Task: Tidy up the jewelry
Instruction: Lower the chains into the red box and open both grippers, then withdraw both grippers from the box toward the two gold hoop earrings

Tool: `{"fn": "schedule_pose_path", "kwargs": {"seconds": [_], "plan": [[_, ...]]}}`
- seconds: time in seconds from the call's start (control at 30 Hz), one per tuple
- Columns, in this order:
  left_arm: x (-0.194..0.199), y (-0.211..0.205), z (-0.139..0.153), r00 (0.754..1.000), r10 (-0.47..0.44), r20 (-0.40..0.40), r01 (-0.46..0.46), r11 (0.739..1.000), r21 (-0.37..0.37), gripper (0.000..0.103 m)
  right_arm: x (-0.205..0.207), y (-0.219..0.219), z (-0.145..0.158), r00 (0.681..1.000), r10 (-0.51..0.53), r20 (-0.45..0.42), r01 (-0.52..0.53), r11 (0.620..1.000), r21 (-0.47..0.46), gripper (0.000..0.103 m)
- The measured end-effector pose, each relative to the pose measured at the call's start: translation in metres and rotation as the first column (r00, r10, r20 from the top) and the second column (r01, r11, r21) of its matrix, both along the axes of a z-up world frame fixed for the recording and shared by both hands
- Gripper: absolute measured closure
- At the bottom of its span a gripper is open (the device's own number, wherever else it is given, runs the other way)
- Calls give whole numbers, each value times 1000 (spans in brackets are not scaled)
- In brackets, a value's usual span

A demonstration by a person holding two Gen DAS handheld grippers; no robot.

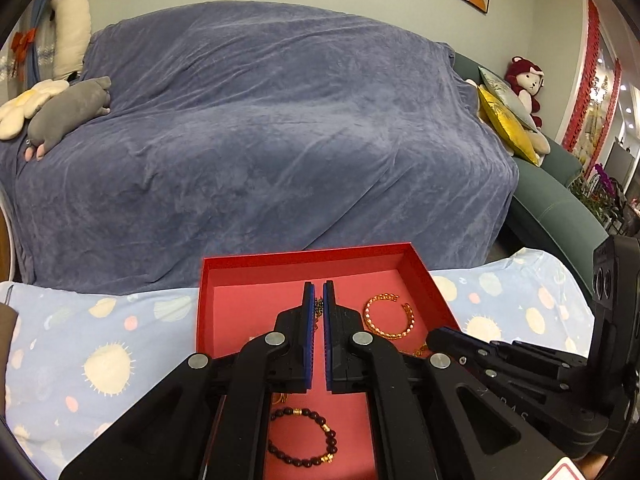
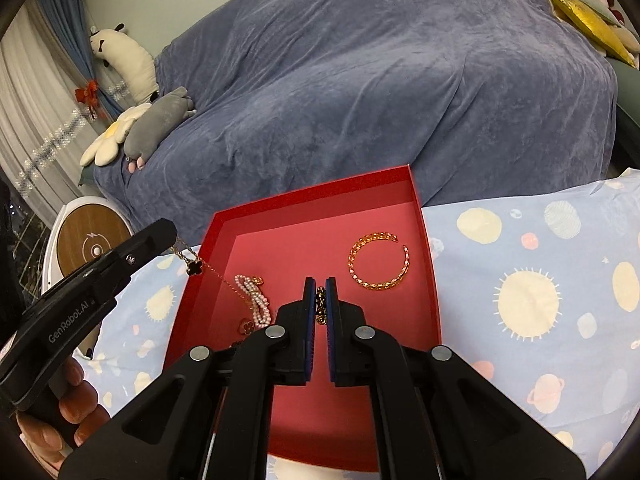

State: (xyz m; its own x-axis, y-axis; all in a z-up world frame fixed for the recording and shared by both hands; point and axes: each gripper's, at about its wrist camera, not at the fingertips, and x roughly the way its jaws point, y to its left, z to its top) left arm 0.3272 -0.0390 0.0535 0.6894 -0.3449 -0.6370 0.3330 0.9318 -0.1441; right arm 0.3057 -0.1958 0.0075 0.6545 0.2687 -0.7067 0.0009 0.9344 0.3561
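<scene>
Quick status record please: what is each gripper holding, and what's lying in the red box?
left gripper: shut on thin clover necklace
right gripper: shut on link chain
red box: open, on patterned cloth
lying in box: gold bangle, pearl bracelet, dark bead bracelet

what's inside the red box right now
In the red box lie a gold open bangle, a pink pearl bracelet and a dark bead bracelet. More gold pieces sit half hidden under the gripper bodies; those cannot be told apart.
</scene>
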Motion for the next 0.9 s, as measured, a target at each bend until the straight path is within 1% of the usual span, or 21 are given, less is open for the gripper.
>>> {"fn": "schedule_pose_path", "kwargs": {"seconds": [0.07, 0.17, 0.2, 0.23, 0.27, 0.3, 0.33, 0.4, 0.47, 0.53, 0.57, 0.63, 0.7, 0.73, 0.83, 0.9], "plan": [[9, -3, -8, 1000, 18, -4, -18, 1000, 17, 101, 4, 1, -7, 1000, 6, -9, -6, 1000, -4, 99], [17, -4, -17, 997, 81, 3, -81, 996, 37, 99, 2, -2, -10, 1000, 2, -3, -2, 1000, -9, 95], [17, -4, -18, 996, 84, 2, -84, 996, 34, 97, 0, -2, -10, 1000, 0, 0, 0, 1000, -14, 93], [17, -3, -19, 995, 95, -1, -95, 995, 38, 90, -3, -3, -8, 1000, -4, 6, 4, 1000, -21, 90], [14, -1, -19, 994, 105, -2, -105, 994, 43, 84, -6, -3, -5, 1000, -5, 14, 5, 1000, -23, 83], [11, 2, -19, 994, 113, 3, -113, 993, 43, 72, -13, -5, -2, 1000, -6, 25, 7, 1000, -22, 78], [5, 5, -17, 993, 121, 11, -122, 992, 40, 68, -19, -7, 2, 999, -7, 33, 7, 1000, -20, 77], [-10, 11, -12, 994, 112, 20, -112, 993, 40, 66, -34, -9, 8, 999, 1, 40, 0, 1000, -11, 76], [-30, 18, -5, 994, 106, 32, -107, 993, 43, 55, -55, -11, 15, 999, 9, 42, -9, 1000, 9, 75], [-50, 25, 2, 993, 111, 37, -112, 993, 35, 49, -77, -11, 21, 999, 26, 44, -26, 1000, 12, 75], [-60, 30, 4, 994, 108, 32, -109, 994, 28, 48, -88, -10, 25, 998, 33, 44, -33, 999, 5, 75], [-83, 40, 7, 994, 112, 13, -112, 994, 21, 44, -113, -5, 31, 998, 46, 54, -45, 999, -13, 74], [-107, 49, 6, 993, 115, -9, -115, 993, 15, 44, -139, 0, 35, 996, 56, 70, -54, 998, -29, 69], [-118, 52, 4, 993, 116, -18, -115, 993, 17, 44, -150, 3, 36, 995, 62, 74, -60, 998, -37, 69], [-153, 59, -5, 991, 130, -31, -129, 990, 49, 44, -184, 12, 31, 994, 83, 70, -80, 996, -43, 69], [-173, 62, -14, 990, 126, -59, -122, 990, 69, 44, -202, 18, 24, 994, 97, 53, -95, 995, -39, 69]]}}
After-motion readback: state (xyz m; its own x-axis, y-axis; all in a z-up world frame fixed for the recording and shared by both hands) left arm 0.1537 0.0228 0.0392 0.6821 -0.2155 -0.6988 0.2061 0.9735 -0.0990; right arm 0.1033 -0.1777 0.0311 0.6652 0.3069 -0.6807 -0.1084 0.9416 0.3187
